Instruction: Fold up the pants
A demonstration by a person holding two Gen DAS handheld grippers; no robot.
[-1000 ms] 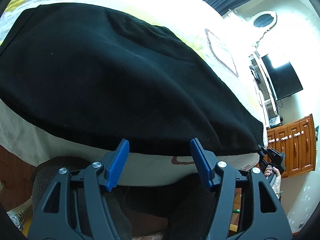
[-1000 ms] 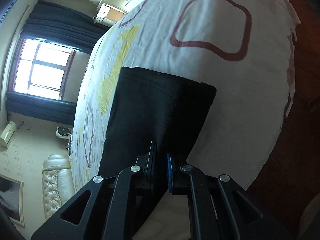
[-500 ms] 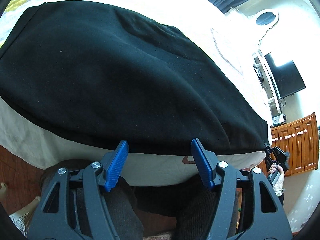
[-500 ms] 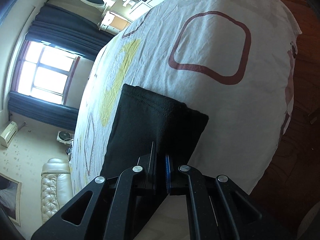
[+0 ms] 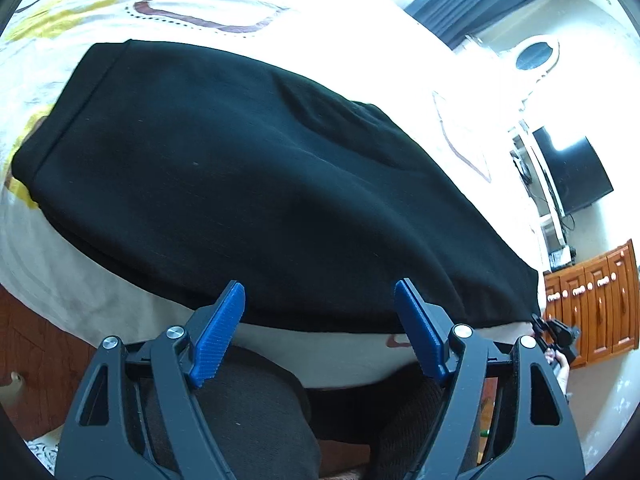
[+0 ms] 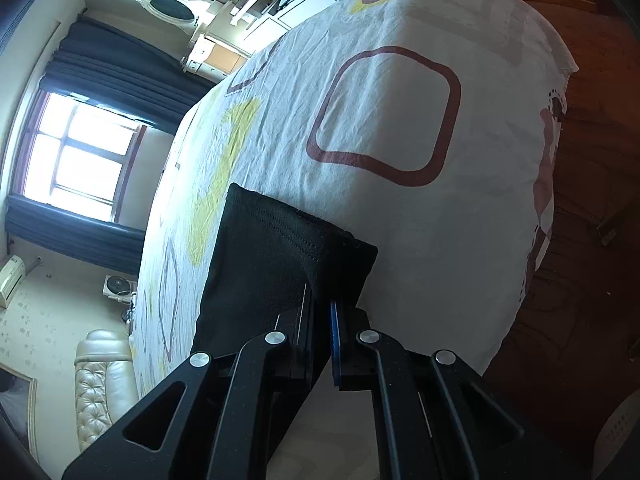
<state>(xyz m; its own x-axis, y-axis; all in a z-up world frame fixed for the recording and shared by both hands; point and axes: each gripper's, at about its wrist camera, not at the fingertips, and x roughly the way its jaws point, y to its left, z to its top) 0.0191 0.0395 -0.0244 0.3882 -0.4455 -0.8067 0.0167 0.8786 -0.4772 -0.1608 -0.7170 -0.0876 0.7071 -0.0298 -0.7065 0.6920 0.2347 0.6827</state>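
Note:
Black pants lie spread flat on a white patterned bed sheet, one end at the far left, the other reaching right. My left gripper is open and empty, just off the pants' near edge. My right gripper is shut on the near corner of the pants' hem end, which lies on the sheet. The right gripper also shows small in the left wrist view, at the pants' right corner.
The bed edge drops to a dark wooden floor. A person's legs are under the left gripper. A wooden cabinet and wall TV stand right; a window and leather sofa beyond the bed.
My left gripper has drawn back and up from the pants, still open. My right gripper stays shut on the hem corner and has pulled it back toward the bed's near edge.

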